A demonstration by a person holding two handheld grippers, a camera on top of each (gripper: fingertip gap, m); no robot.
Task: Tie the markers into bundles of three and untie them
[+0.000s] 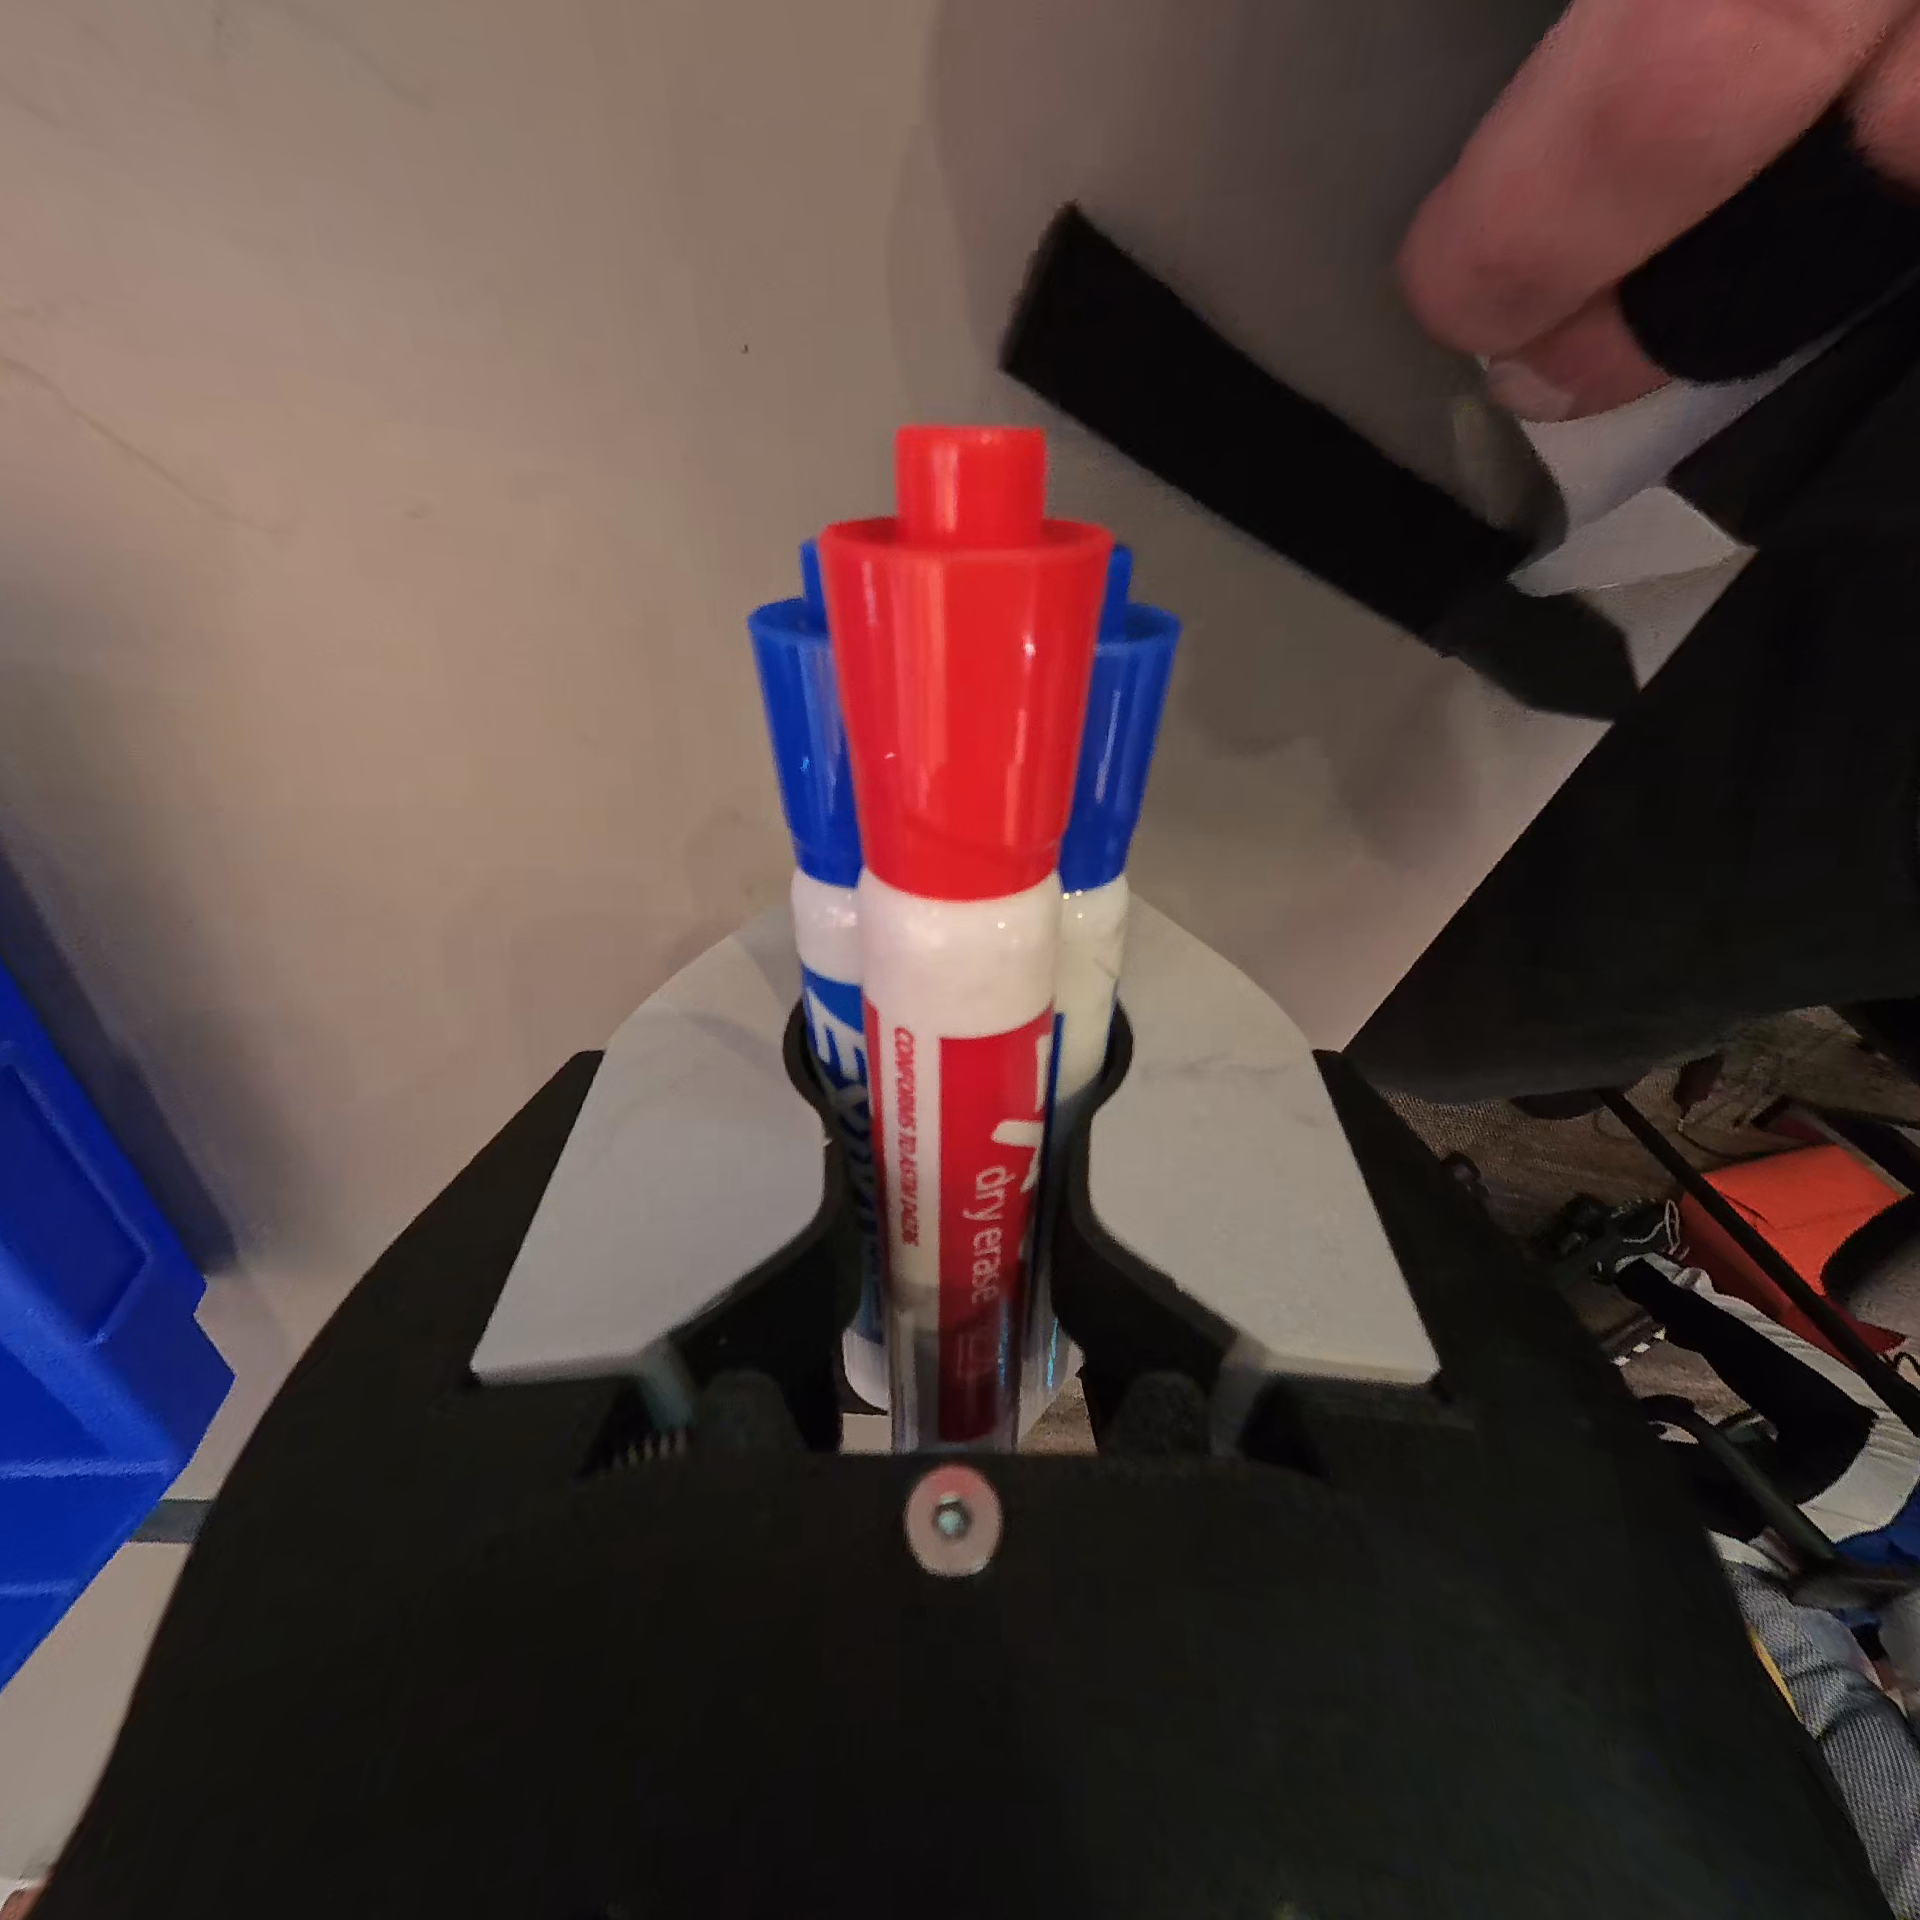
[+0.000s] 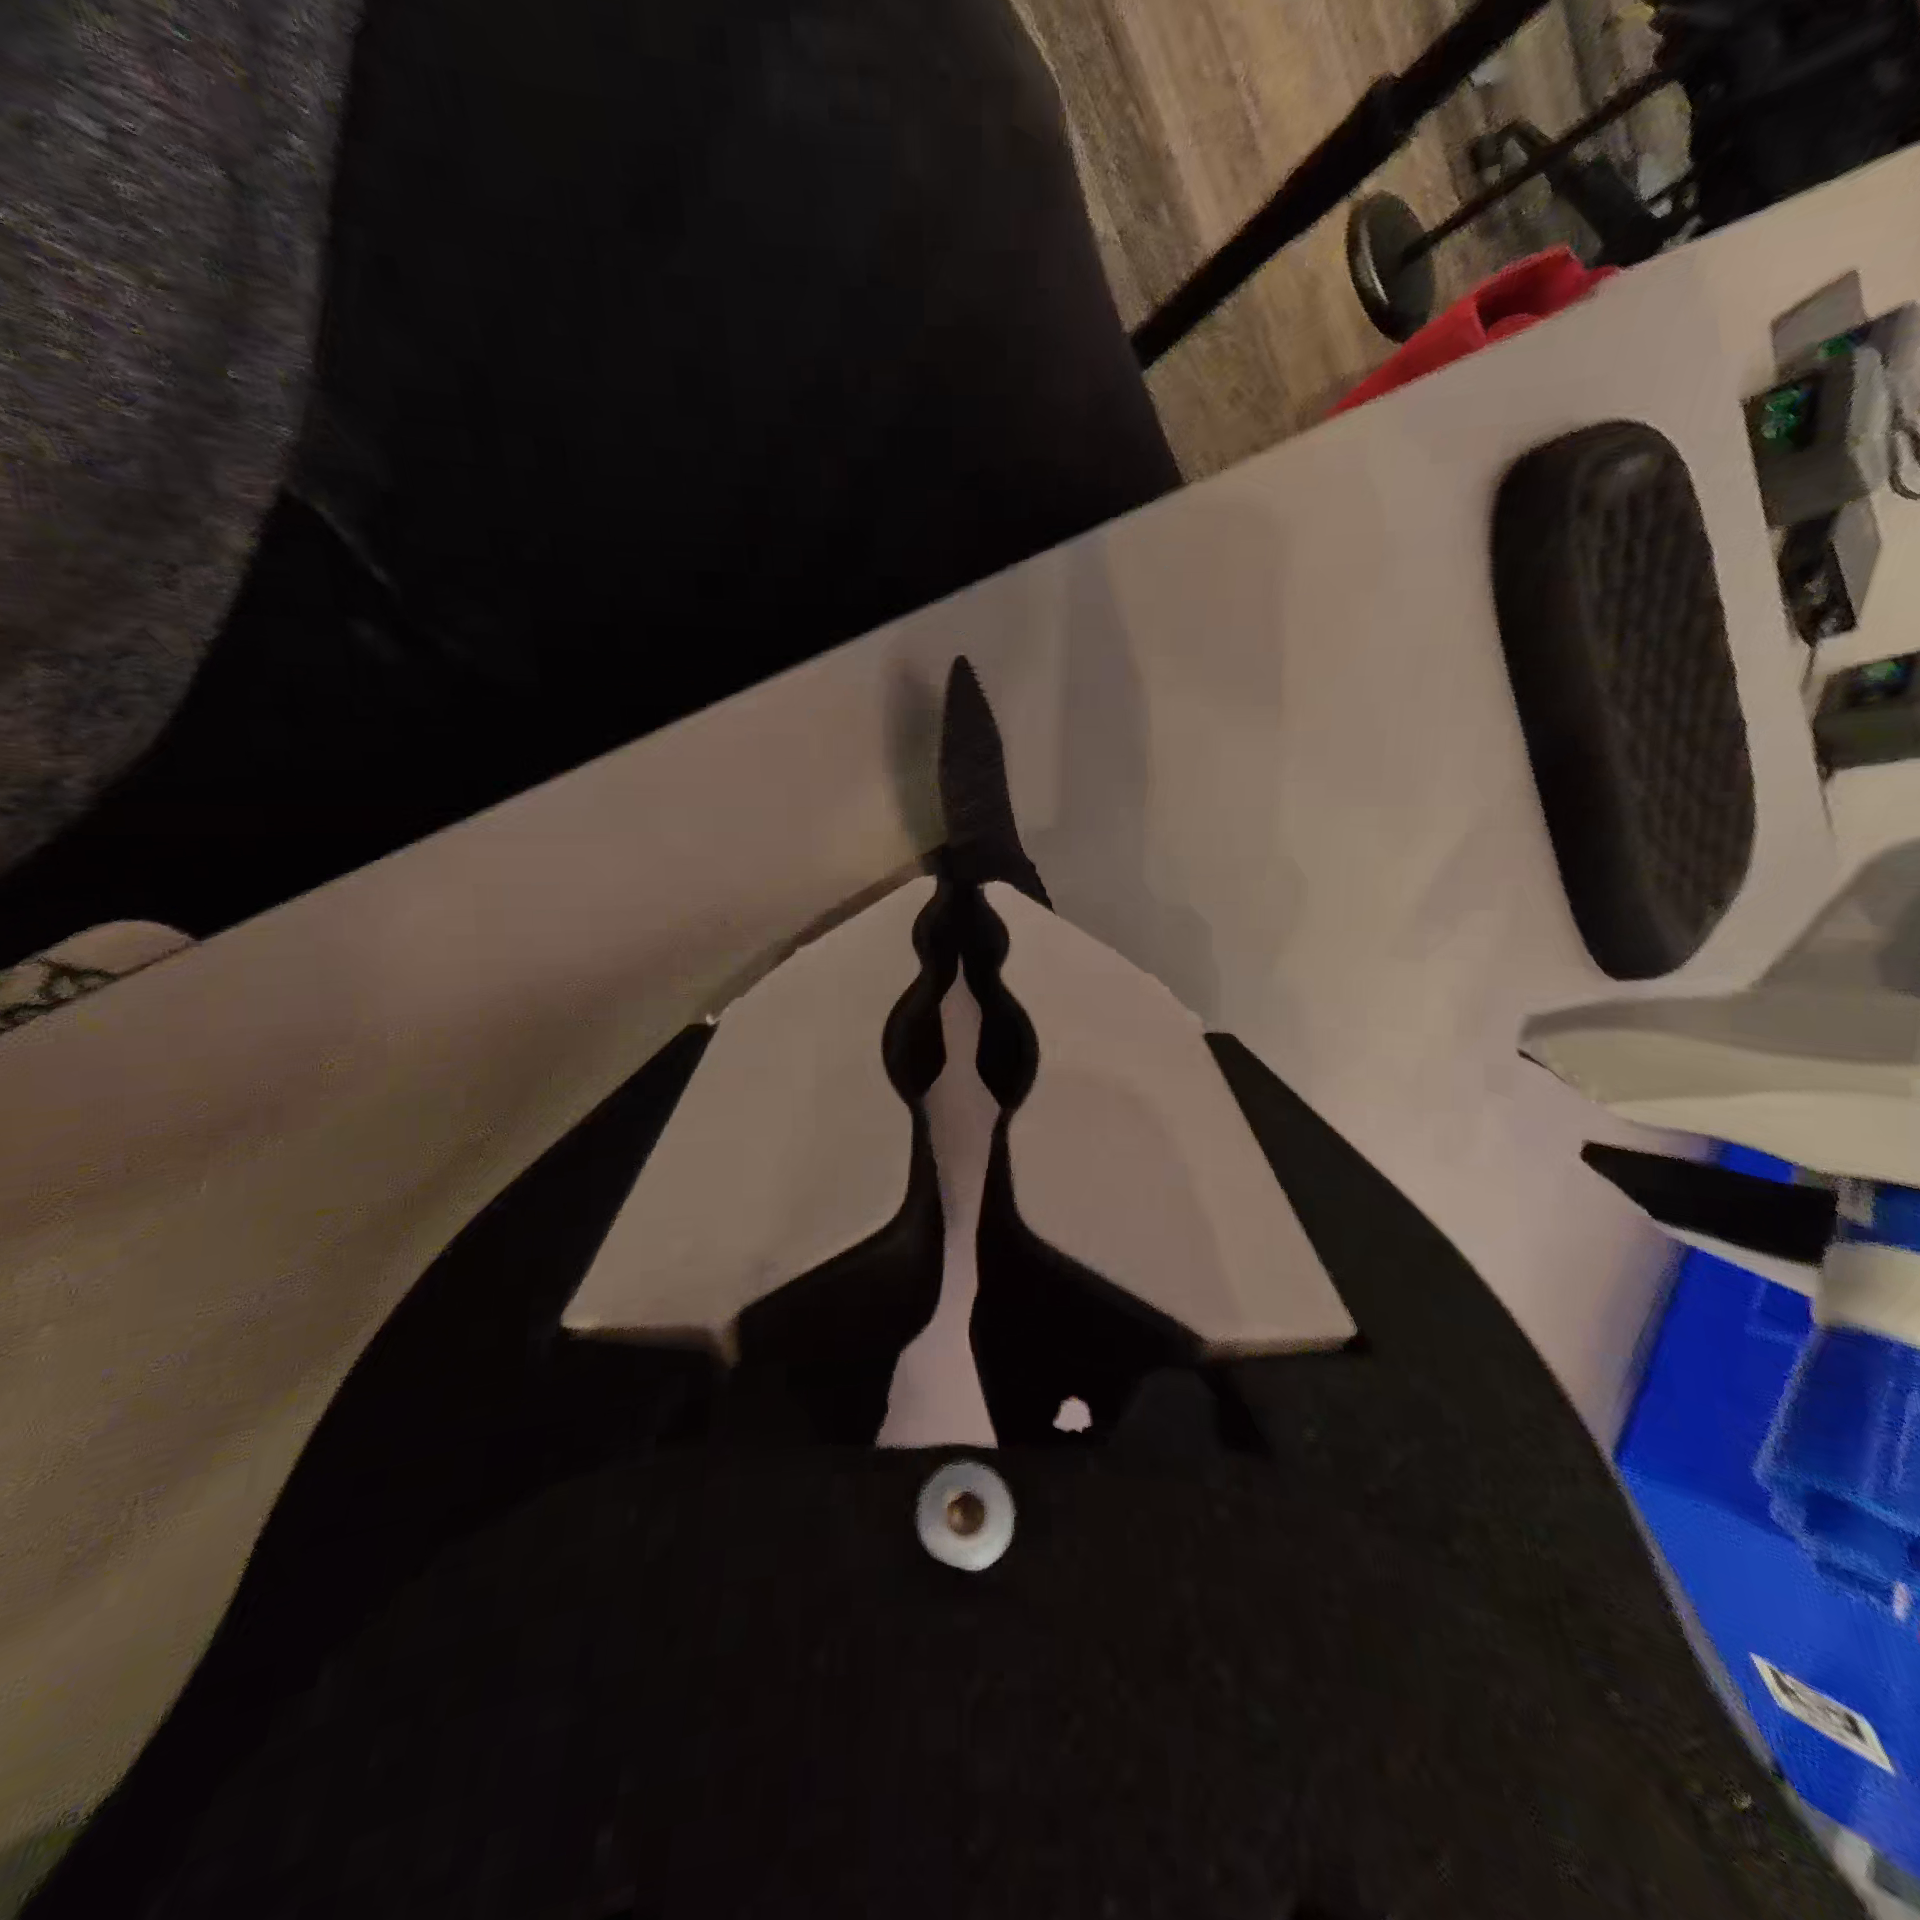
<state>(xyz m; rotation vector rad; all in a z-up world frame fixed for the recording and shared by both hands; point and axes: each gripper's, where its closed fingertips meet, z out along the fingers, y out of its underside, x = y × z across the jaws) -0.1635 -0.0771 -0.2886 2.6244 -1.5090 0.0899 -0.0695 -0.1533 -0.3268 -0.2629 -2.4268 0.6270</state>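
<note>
My left gripper [image 1: 956, 1049] is shut on a bundle of three dry-erase markers: one red-capped marker [image 1: 961, 727] in front and two blue-capped markers [image 1: 805, 748] behind it, caps pointing away from the camera. No tie is visible around them. My right gripper [image 2: 961, 904] is shut on a black strap [image 2: 971, 758], seen edge-on past its tips. In the left wrist view the right gripper [image 1: 1507, 561] hangs at the upper right of the markers, held by a hand [image 1: 1621, 208], with the strap [image 1: 1247, 426] sticking out toward the upper left, apart from the markers.
A blue bin [image 1: 73, 1299] stands left of the markers and shows at lower right in the right wrist view [image 2: 1745, 1455]. On the white table [image 2: 1247, 623] lie a black padded case [image 2: 1621, 696] and small electronic parts [image 2: 1829, 436]. The table edge runs close behind the strap.
</note>
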